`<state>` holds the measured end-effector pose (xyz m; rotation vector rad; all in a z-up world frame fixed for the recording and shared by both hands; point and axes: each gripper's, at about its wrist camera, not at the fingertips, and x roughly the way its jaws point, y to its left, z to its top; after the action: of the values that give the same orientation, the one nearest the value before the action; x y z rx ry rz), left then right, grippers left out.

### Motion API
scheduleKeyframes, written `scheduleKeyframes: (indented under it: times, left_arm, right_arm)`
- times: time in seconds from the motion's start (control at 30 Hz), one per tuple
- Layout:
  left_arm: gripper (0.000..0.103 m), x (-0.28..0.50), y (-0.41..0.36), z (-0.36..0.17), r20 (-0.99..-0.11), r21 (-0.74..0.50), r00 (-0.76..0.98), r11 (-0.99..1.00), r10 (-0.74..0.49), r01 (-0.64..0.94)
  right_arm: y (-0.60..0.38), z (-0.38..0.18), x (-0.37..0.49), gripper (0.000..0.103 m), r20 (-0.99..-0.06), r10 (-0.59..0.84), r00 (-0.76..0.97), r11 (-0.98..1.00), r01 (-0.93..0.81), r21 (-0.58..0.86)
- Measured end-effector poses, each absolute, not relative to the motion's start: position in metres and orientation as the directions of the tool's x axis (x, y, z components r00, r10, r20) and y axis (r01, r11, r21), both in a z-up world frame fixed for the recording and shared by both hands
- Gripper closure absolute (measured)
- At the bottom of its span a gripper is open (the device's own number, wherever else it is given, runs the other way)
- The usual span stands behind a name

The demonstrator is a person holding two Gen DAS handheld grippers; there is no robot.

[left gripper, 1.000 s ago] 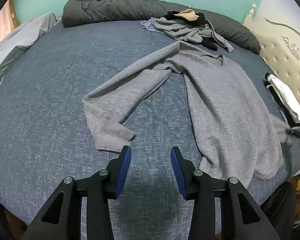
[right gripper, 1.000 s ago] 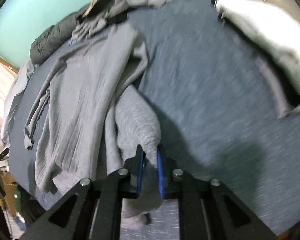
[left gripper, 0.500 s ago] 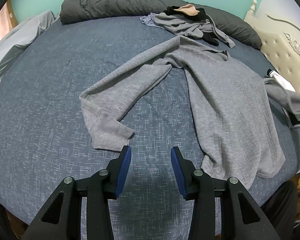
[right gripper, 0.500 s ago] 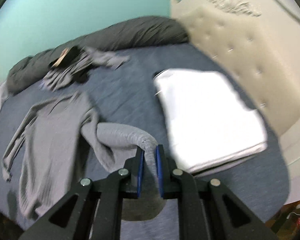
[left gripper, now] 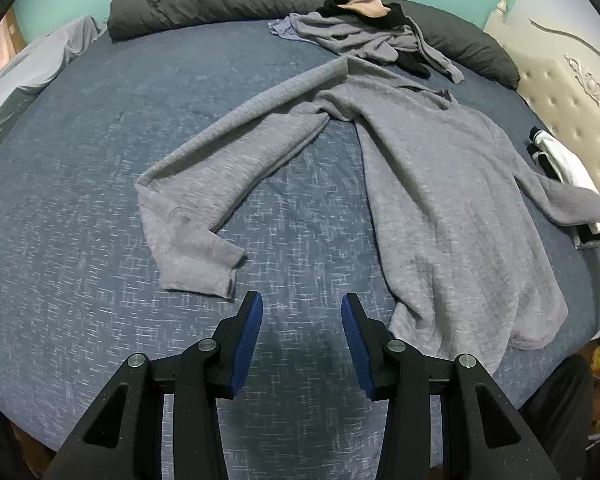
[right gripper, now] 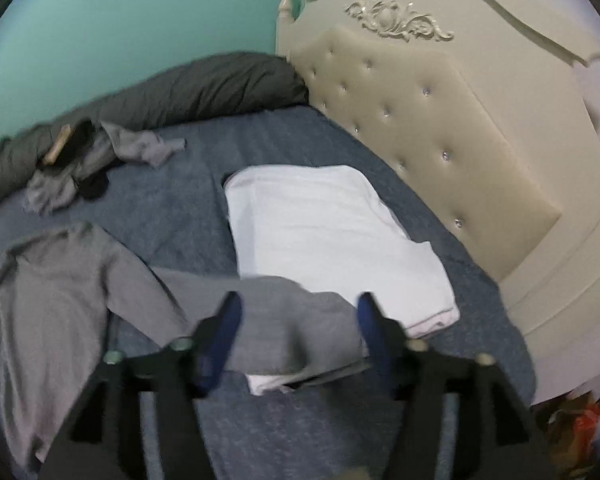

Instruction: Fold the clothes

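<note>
Left wrist view: the left tool [left gripper: 302,320] hovers wide open and empty. A grey long-sleeved knit sweater [left gripper: 440,200] lies spread flat, unfolded, on the blue-grey bed [left gripper: 80,260]; crumpled garments [left gripper: 364,36] await.

Right wrist view: the right tool [right gripper: 298,320], wide open, holds nothing; a sleeve [right gripper: 284,320] rests across a folded white garment [right gripper: 328,232] beside the tufted cream headboard [right gripper: 440,128].

Both wrist views over bed [left gripper: 100,160]
</note>
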<state>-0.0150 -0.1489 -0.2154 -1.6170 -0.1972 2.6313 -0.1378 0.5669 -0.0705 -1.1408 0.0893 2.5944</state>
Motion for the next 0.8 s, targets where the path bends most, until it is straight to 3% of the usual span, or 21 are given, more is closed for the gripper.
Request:
scheduleKeyframes:
  times: [0.07, 0.2, 0.47, 0.63, 0.8]
  left_arm:
    - [0.058, -0.016, -0.143, -0.217, -0.888, -0.133, -0.445, -0.991, 0.113, 0.012]
    - [0.058, -0.016, -0.128, -0.218, -0.888, -0.15, -0.439, -0.989, 0.141, -0.014]
    - [0.058, -0.014, -0.087, -0.238, -0.903, -0.18, -0.381, -0.98, 0.197, -0.08]
    - [0.058, -0.01, -0.067, -0.246, -0.909, -0.187, -0.359, -0.976, 0.214, -0.109]
    - [0.058, -0.007, -0.061, -0.243, -0.902, -0.202, -0.366, -0.972, 0.231, -0.117]
  right_arm:
    - [0.559, -0.068, -0.131, 0.039, -0.715, 0.223, -0.662, -0.954, -0.298, -0.021]
    - [0.527, -0.082, -0.124, 0.036, -0.757, 0.002, -0.654, -0.977, -0.164, 0.139]
    - [0.409, -0.182, -0.101, 0.035, -0.878, -0.318, -0.356, -0.946, 0.174, 0.273]
    - [0.354, -0.228, -0.079, 0.035, -0.91, -0.365, -0.199, -0.907, 0.296, 0.299]
    - [0.331, -0.248, -0.07, 0.035, -0.913, -0.378, -0.151, -0.889, 0.335, 0.312]
